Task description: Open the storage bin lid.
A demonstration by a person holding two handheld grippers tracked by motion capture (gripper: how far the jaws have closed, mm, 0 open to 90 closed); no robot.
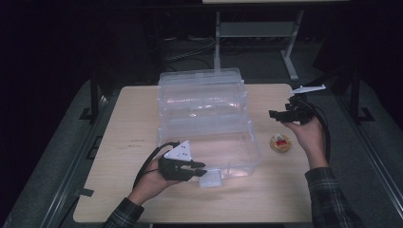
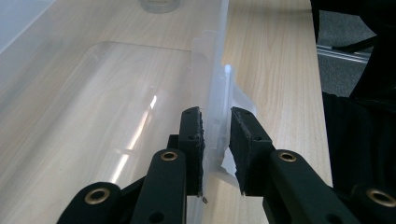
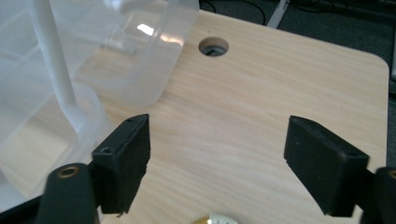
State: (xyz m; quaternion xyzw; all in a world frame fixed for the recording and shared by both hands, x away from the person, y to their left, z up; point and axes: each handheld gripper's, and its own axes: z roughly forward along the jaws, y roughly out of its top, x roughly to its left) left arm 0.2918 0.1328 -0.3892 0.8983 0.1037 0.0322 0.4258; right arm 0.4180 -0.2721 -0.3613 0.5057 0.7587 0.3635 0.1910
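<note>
Nearest the high camera, two plaid-sleeved forearms are coming in from the bottom edge, each hand carrying a black gripper. On the near left side, the left gripper (image 1: 199, 169) is lying level, its jaws clamping the front wall of the clear plastic storage box (image 1: 209, 142) near the white latch tab (image 1: 210, 179). In the left gripper view, the pads (image 2: 194, 149) are sitting on either side of the thin translucent wall, one inside the box and one outside, pressing on it. That box is sitting at the middle of the pale wooden counter (image 1: 123, 142), with its hinged lid (image 1: 202, 92) standing open behind it. Over on the right side, the right gripper (image 1: 285, 114) is hovering above the counter, well apart from the box, with its jaws standing wide apart and nothing between them; in the right gripper view bare wood is showing between the two pads (image 3: 123, 156). Just below that gripper, a small round yellowish object with a red centre (image 1: 280, 142) is lying on the counter, to the right of the box. A round cable hole (image 3: 213, 46) is showing in the counter near the box's corner.
</note>
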